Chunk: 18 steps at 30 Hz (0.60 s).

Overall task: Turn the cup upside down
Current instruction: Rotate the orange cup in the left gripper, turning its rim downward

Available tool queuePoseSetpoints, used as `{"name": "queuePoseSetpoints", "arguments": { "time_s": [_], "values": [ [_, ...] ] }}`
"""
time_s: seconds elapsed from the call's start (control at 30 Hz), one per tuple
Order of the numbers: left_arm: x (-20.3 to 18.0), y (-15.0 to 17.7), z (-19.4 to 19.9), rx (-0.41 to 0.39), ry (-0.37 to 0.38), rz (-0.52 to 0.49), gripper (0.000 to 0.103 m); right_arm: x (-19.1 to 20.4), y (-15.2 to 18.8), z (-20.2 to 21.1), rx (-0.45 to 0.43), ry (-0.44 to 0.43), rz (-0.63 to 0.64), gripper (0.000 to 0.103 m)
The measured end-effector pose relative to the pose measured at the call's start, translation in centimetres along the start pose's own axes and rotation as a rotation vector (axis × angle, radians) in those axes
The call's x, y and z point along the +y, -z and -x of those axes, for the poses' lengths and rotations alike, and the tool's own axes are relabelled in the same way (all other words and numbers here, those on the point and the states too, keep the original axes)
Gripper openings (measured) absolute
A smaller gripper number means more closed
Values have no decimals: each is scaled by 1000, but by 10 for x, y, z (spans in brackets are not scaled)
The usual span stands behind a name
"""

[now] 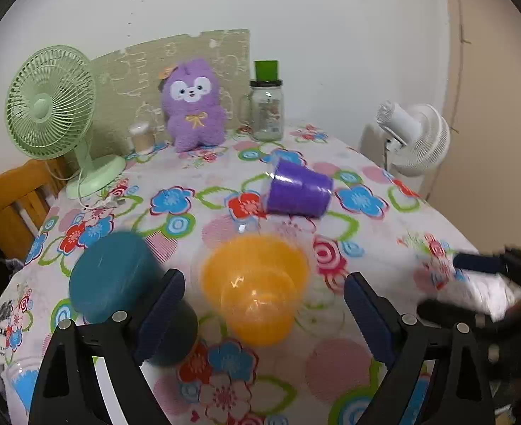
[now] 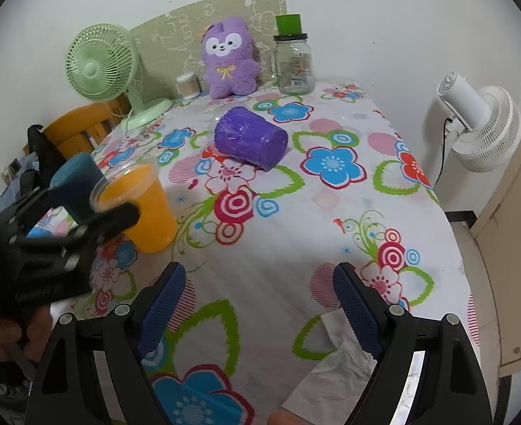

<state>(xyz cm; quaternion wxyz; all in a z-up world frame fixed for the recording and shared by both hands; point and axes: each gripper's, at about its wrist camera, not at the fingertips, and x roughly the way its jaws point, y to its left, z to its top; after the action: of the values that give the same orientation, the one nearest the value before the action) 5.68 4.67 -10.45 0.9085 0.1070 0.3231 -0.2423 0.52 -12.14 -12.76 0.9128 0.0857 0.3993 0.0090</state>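
Left gripper hangs released, jaws wide, with the orange cup upright on the table between its fingers, near the left edge; contact cannot be confirmed. Right gripper is likewise released, holding nothing, over the near edge beside a white tissue. Teal cup stands just left of the orange one. Purple cup lies on its side mid-table. Along the far edge: green fan, plush toy, glass jar.
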Motion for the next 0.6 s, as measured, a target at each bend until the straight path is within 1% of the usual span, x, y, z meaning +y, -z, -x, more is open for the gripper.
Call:
{"name": "queuePoseSetpoints", "arguments": {
  "time_s": [0.1, 0.13, 0.23, 0.3, 0.33, 0.37, 0.4, 0.43, 0.47, 0.57, 0.6],
  "values": [
    [-4, 12, 6, 1, 42, -29, 94, -6, 0, -2, 3, 8, -9, 87],
    [-7, 14, 7, 1, 53, -46, 96, -7, 1, -3, 5, 10, -13, 87],
    [-18, 15, -4, 21, 13, -89, 97, -9, 1, -7, 13, 6, -22, 87],
    [-19, 11, -18, 37, 10, -71, 97, -7, 1, -9, 15, 0, -15, 87],
    [-18, 11, -24, 56, 1, -58, 94, -6, 1, -9, 15, -1, -12, 87],
    [-16, 9, -33, 86, -9, -40, 88, -6, 2, -8, 15, -2, -8, 87],
    [-13, 8, -40, 113, -10, -19, 84, -6, 2, -7, 12, -1, -7, 87],
    [-10, 8, -46, 136, -4, 2, 79, -7, 2, -6, 9, -1, -9, 87],
    [-7, 9, -51, 156, -6, 16, 71, -8, 2, -6, 7, 1, -14, 87],
    [-5, 13, -62, 200, -20, 24, 55, -14, 2, -7, 8, 10, -31, 87],
    [-4, 15, -65, 210, -21, 24, 56, -15, 2, -8, 11, 12, -37, 87]
  ]
}}
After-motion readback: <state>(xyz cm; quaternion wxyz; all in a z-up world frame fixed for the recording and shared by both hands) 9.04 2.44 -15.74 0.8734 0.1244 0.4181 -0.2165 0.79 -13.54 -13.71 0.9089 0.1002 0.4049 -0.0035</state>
